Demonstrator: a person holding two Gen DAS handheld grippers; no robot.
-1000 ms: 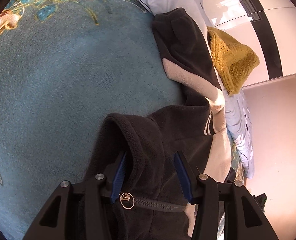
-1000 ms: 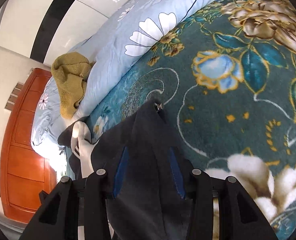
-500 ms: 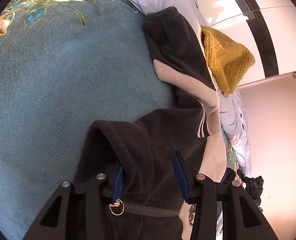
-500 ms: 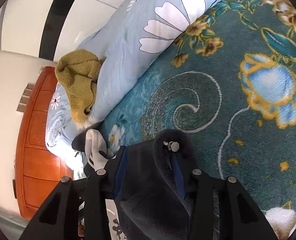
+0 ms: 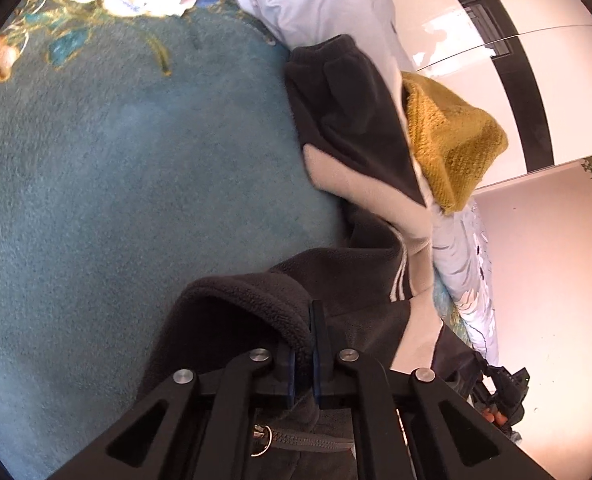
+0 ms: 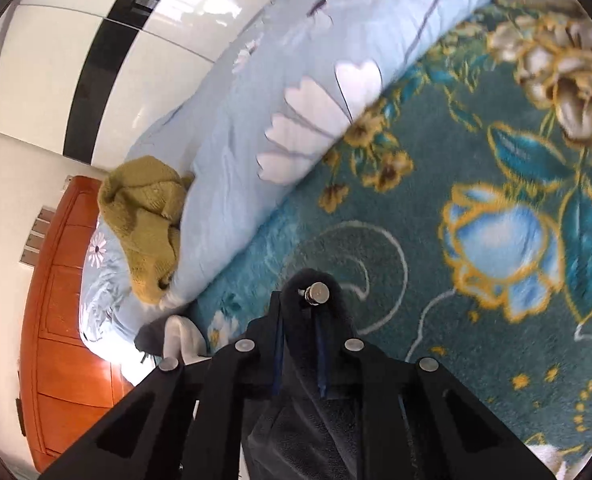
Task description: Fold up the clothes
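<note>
Both tools, parted around dark fleece a second ago, now pinch it. The left tool [image 5: 311, 344] is clenched on the jacket [image 5: 348, 120] collar, just above the zipper pull [image 5: 260, 442]. The right tool [image 6: 299, 344] is closing on another fold, its snap [image 6: 316, 293] at the tips. The jacket lies on the teal blanket [image 5: 115, 200], its sleeve against the mustard sweater [image 5: 452, 136].

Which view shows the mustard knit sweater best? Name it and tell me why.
The left wrist view: the mustard knit sweater is large, sharp and sunlit there, with its ribbed knit legible, though the black fleece jacket hides its near edge. The right wrist view shows the sweater smaller and softer, crumpled against the pale blue floral duvet.
</note>
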